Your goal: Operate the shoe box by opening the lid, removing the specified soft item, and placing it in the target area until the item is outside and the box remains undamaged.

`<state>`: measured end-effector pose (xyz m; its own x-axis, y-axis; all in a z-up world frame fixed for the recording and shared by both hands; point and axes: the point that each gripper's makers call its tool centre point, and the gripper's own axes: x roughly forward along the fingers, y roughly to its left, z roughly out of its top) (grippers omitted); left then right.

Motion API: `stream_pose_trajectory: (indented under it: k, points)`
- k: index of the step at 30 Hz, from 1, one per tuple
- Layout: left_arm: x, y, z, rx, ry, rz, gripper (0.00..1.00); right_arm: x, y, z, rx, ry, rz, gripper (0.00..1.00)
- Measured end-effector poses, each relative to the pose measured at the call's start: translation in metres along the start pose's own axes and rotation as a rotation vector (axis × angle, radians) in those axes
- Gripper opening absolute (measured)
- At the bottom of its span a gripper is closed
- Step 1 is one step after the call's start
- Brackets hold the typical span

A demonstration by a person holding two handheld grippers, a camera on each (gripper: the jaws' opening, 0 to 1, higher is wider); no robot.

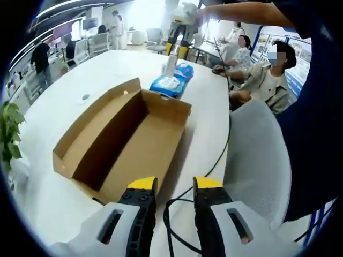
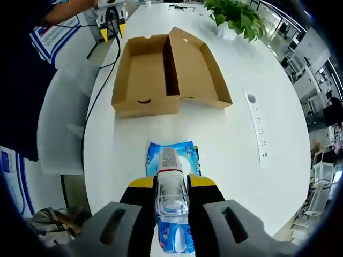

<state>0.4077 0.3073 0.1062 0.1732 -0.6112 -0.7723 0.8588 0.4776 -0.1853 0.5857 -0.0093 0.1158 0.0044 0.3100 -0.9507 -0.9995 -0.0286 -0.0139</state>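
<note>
White bench (image 2: pixel 236 134) carries the open shoe box (image 2: pixel 166 72); right tongs (image 2: pixel 171 187) clench a bottle (image 2: pixel 171 201) (above the wipes pack (image 2: pixel 185 155)); left tongs (image 1: pixel 176 187) released.

— Lighting: bright, even, overhead; windows (image 1: pixel 144 13) blown out white at the far end.
— Shadows: soft, dark inside the box (image 1: pixel 115 142).
— Faults: fisheye bending at the edges; distant people perhaps slightly blurred; table (image 2: pixel 241 144) glaring pale.
</note>
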Motion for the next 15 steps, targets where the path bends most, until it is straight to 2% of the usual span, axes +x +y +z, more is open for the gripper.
stream_pose_trajectory:
  k: [3,7,13,15]
  points:
    - [-0.002,0.004,-0.008,0.006,0.029,0.020,0.24,0.001,-0.007,-0.007,0.012,0.007,-0.007,0.18]
    - [-0.010,0.016,-0.013,-0.042,0.024,0.054,0.27,0.004,-0.015,-0.014,0.014,0.017,-0.010,0.18]
    - [-0.019,0.030,-0.032,-0.067,0.085,0.105,0.29,0.004,-0.027,-0.025,0.036,0.027,-0.025,0.18]
    - [-0.026,0.045,-0.043,-0.113,0.111,0.164,0.27,0.004,-0.033,-0.031,0.043,0.037,-0.030,0.18]
